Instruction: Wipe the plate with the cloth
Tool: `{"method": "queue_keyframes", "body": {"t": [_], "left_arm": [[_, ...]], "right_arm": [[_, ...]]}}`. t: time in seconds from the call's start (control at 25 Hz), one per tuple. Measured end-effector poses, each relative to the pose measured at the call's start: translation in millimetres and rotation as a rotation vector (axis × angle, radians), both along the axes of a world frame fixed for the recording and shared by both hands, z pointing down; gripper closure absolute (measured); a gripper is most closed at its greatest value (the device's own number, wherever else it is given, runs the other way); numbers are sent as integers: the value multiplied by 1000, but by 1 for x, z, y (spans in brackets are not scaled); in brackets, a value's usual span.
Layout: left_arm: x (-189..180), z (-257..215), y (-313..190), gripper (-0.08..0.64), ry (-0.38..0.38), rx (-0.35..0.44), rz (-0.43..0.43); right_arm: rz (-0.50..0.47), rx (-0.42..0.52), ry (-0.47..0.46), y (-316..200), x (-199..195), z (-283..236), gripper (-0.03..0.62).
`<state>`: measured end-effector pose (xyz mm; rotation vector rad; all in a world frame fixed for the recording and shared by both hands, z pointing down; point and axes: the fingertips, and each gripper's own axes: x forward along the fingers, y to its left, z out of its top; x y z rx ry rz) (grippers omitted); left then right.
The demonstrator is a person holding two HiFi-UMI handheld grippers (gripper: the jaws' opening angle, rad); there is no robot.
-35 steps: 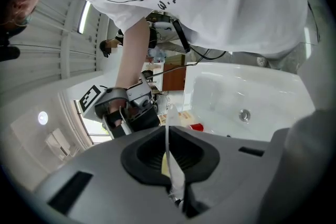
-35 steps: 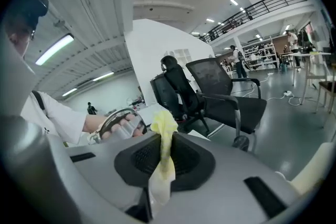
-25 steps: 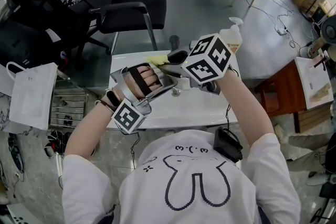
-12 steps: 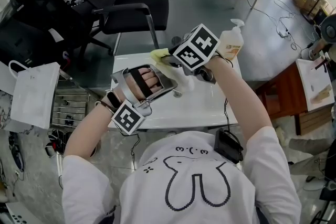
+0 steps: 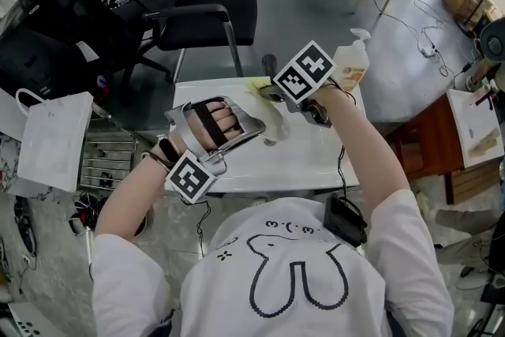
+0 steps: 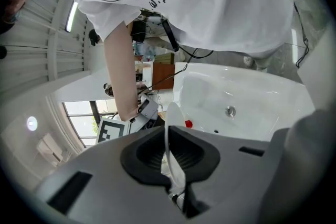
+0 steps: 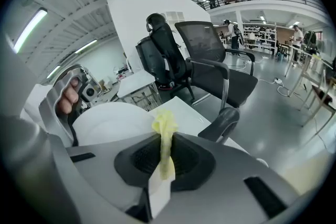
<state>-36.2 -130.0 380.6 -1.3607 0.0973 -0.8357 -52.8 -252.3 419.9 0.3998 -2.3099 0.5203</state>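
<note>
Holding the plate (image 6: 171,117) by its rim, our left gripper (image 6: 169,153) has its fingers (image 6: 140,153) closed almost fully on the thin edge, so the plate stands edge-on between the pads and hangs tilted above the white desk (image 5: 316,158), not resting on it. Our right gripper (image 7: 165,157) has its fingers (image 7: 193,161) pinched shut on a bunched yellow cloth (image 7: 164,131), with only a short tuft poking out past the tips. From the head view the cloth (image 5: 256,84) sits at the plate's (image 5: 274,121) far rim; we cannot tell whether it touches yet.

We see several risks from here:

- **Plate slipping or pivoting.** We grip it at one point on a smooth rim. Pressing the cloth hard on the face well away from that grip could lever the plate round in the pads or pull it free, and it would drop onto the desk.
- **Hard fingers on the plate.** So little cloth sticks out that the fingertips themselves may scrape the surface instead of the fabric.
- **Cloth working loose.** Dragging it across the plate could tug it out of the pinch.
- **Knocking the soap bottle (image 5: 351,63).** It stands on the desk just beside our right wrist, so a wide sweep may tip it.
</note>
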Motion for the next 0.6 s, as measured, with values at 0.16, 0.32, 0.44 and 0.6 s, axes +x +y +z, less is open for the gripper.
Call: {"method": "queue_keyframes", "body": {"t": [0.16,0.32,0.44,0.6], "left_arm": [[-4,0,1,537,-5,-2,-6],[-7,1,2,537,3,-10,-17],[-7,0,3,537,59,-48,-25],[-8,6,1,537,87,-103,-69]], "right_arm": [[11,-27,21,5,12,13,541],[18,-58,31,15,26,25,541],[26,-79,30,22,36,31,541],[53,-100,16,27,46,38,541]]}}
